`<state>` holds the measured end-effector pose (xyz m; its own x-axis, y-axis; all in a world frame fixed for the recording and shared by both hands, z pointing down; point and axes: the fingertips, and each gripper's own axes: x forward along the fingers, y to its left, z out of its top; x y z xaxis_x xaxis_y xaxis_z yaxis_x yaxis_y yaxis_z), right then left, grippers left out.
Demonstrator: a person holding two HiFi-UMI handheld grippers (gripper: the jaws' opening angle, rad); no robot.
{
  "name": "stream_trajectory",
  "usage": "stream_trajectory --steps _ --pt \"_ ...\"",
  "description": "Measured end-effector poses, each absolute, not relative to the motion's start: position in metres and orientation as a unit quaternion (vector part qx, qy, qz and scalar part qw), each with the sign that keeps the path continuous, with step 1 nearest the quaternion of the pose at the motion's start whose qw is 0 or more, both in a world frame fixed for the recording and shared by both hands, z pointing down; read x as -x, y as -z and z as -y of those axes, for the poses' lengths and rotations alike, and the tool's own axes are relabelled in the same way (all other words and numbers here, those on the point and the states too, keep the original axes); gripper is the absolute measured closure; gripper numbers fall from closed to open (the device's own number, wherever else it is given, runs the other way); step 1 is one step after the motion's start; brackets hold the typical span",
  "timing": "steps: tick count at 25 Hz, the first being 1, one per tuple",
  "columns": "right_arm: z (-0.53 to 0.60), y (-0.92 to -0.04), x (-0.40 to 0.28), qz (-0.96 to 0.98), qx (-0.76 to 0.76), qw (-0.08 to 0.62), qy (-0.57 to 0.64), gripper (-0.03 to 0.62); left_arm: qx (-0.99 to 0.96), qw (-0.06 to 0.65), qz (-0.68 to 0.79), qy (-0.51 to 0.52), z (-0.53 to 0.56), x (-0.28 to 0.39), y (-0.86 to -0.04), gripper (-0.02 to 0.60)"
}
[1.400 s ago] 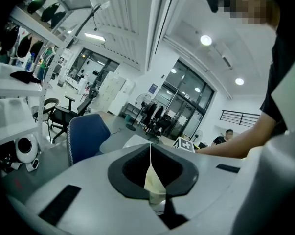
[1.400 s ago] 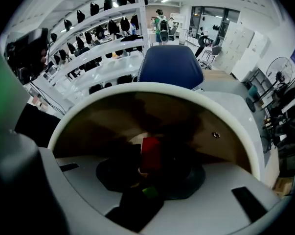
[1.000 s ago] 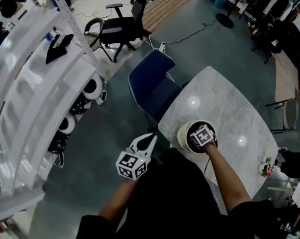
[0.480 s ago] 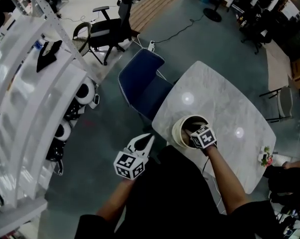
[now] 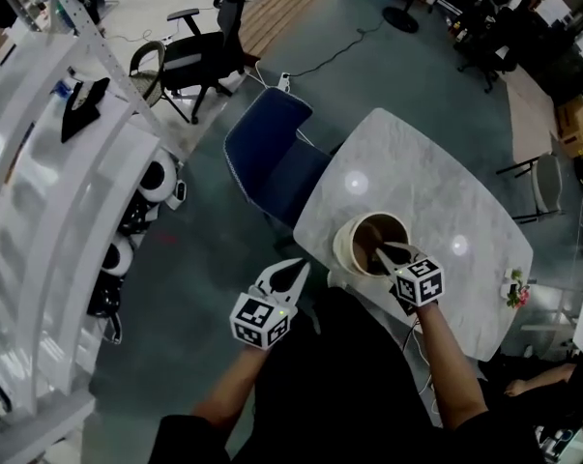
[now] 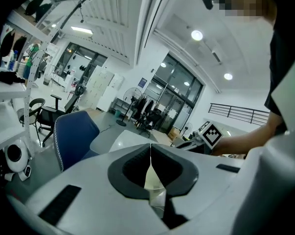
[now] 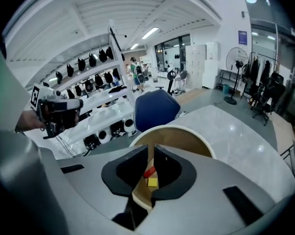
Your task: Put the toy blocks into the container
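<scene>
Blocks first: we see a red block (image 7: pixel 149 172) & a yellow block (image 7: pixel 152 182) lying side by side on the bottom of the container (image 5: pixel 340 247), showing through the slot of the R tongs (image 7: pixel 151 151). The container stands on the surface (image 5: pixel 436 191) near its 7 o'clock edge, w/ a blue chair (image 5: pixel 272 153) at its 10 o'clock. The R tongs hang over the rim at 5 o'clock, tilted down at the mouth. Their jaws have just been closing, now a narrow gap w/ nothing between, which we read as a drop done. The L tongs (image 5: pixel 293 269) sit at the container's 8 o'clock, off the surface, pressed together & empty, prob. parked clear to give the R side room. A small pink-green thing (image 5: pixel 515 290) at the surface's 4 o'clock edge is too small to tell. No other blocks show, so we judge the job near done.
</scene>
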<state>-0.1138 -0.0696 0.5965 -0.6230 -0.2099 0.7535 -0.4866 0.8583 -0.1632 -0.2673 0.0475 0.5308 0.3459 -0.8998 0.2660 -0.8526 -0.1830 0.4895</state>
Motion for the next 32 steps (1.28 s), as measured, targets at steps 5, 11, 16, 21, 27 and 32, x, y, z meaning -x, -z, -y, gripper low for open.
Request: stream_trajectory --steps 5,11,16,21,27,32 --pt "0.048 -0.563 0.099 0.894 -0.203 0.332 -0.223 0.579 -0.771 0.270 0.576 0.037 -0.047 0.264 -0.523 0.574" --pt "0.038 -0.523 0.047 0.903 -0.240 0.304 -0.186 0.594 -0.764 0.241 0.598 0.032 -0.040 0.241 -0.507 0.574" --pt "0.059 -0.484 -0.043 0.902 -0.318 0.247 -0.157 0.594 -0.779 0.190 0.597 -0.005 -0.025 0.181 -0.485 0.574" --pt "0.071 -0.439 -0.163 0.881 -0.417 0.184 -0.128 0.594 -0.809 0.136 0.572 0.001 -0.003 0.085 -0.447 0.574" --pt "0.056 -0.426 -0.291 0.838 -0.511 0.143 -0.127 0.594 -0.819 0.134 0.558 0.014 0.013 -0.018 -0.436 0.574" --pt "0.015 -0.425 -0.352 0.825 -0.538 0.135 -0.112 0.594 -0.848 0.124 0.516 0.003 0.013 -0.097 -0.430 0.574"
